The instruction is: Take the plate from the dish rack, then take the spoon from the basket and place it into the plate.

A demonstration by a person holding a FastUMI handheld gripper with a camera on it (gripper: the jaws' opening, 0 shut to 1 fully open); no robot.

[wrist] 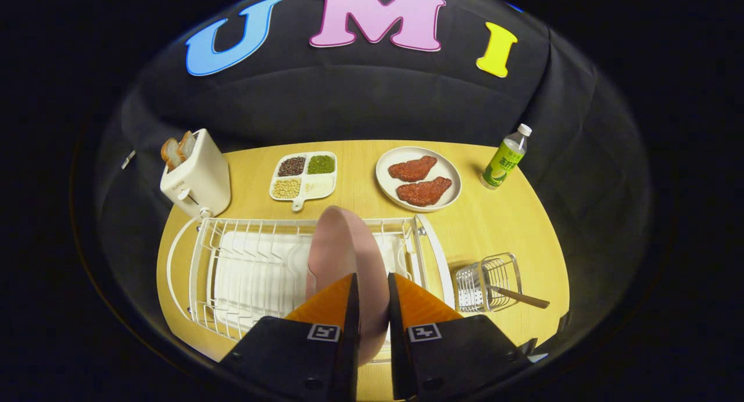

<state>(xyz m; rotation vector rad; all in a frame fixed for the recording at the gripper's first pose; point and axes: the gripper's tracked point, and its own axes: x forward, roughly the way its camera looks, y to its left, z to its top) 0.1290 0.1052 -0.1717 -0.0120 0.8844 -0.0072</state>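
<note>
Nothing here reads as words. The bottle (504, 158) at the far corner of the bench (482, 228) wears a green label, its print too small to make out. The toaster (196, 175) has a faint mark on its front, unreadable. Each finger of the tongs (372, 291) carries a small square black-and-white marker, a coded pattern, no letters or numbers in it.
</note>
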